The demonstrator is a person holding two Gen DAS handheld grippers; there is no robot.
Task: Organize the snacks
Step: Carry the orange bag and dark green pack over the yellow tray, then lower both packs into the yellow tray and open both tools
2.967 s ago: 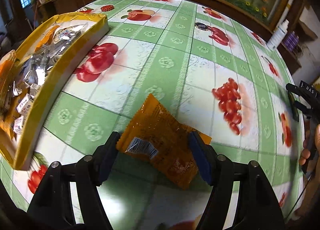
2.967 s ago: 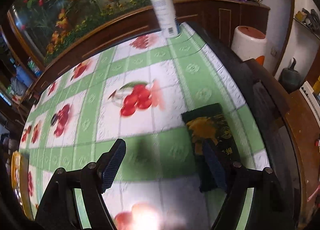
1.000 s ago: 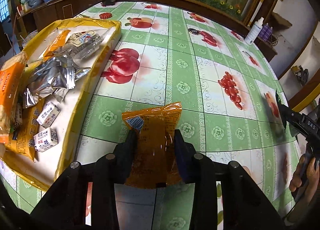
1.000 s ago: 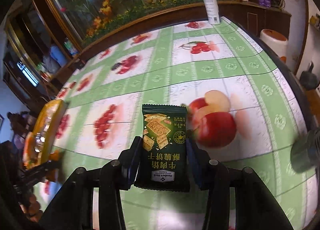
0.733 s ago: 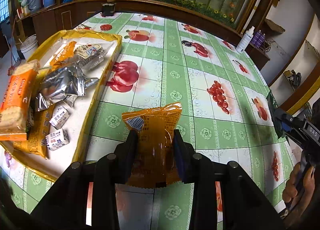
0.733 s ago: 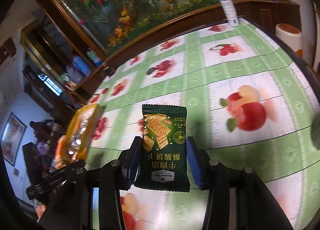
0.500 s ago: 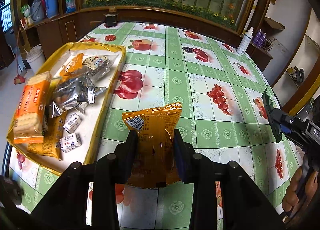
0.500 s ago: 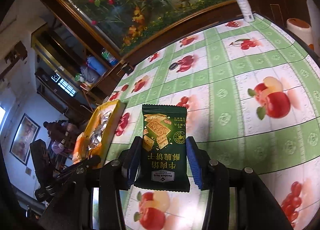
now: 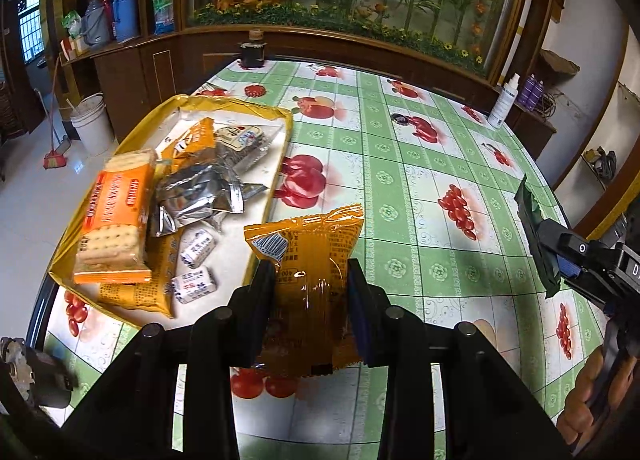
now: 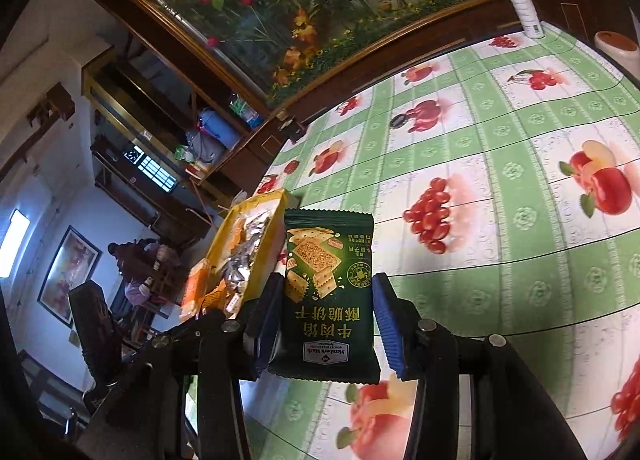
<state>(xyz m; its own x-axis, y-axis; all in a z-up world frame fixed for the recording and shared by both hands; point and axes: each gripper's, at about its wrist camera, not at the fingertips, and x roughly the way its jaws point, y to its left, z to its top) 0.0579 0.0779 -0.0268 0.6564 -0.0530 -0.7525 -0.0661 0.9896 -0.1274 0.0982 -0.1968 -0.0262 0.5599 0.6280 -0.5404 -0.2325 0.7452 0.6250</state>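
Left gripper (image 9: 310, 288): black two-finger tool, jaws closed narrow on a glossy orange plastic snack packet (image 9: 308, 280) with a barcode at its upper left corner. Packet held clear above the table, just right of the tray's near right edge.

Right gripper (image 10: 324, 308): black tool with blue pads (image 10: 386, 320), jaws closed on a dark green foil cracker packet (image 10: 328, 292) printed with biscuit pictures and white lettering that reads upside down. Packet held upright above the table, its left edge overlapping the tray in this view. In the left wrist view the same gripper (image 9: 560, 256) appears at the far right edge, gripped by a hand (image 9: 592, 392).

Yellow rectangular tray (image 9: 256, 110): on the left part of the table. Contents: orange-wrapped stack of pale crackers (image 9: 116, 216), crumpled silver foil pouches (image 9: 196, 196), small white wrapped candies (image 9: 194, 264), flat orange packets (image 9: 160, 272), a clear-wrapped item (image 9: 240, 138) at the far end.

Round table with green-and-white fruit-print oilcloth (image 9: 400, 164). White spray bottle (image 9: 505, 102) at its far right rim; dark small jar (image 9: 253, 50) at its far edge.
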